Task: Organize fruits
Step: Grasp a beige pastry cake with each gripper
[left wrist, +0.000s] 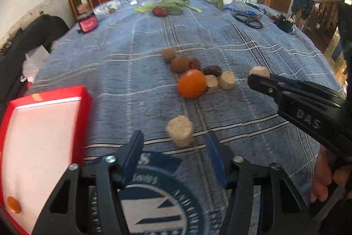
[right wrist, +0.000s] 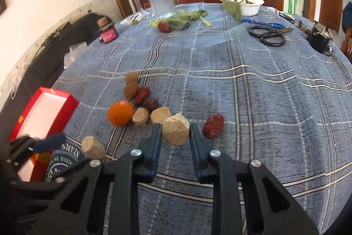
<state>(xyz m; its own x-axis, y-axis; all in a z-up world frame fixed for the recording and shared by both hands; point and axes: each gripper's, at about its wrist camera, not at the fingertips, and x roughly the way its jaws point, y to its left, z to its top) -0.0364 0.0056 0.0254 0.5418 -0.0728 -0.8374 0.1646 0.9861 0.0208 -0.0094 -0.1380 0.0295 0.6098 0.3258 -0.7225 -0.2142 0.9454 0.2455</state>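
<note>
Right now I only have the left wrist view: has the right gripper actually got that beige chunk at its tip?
Observer: Yes. The right wrist view shows the beige chunk between the fingers of the right gripper, with both pads against its sides.
Operator: Anything hidden behind that gripper from my side?
Observer: A red date lies on the tablecloth, just to the right of the gripper's fingers.

A: The cloth (right wrist: 242, 102) is blue-grey with pale plaid lines. The orange (right wrist: 120, 112) on it is bright orange.

B: Left of the orange, the box (right wrist: 55, 102) is red, white inside. Behind the orange, dates (right wrist: 144, 95) are dark red.
</note>
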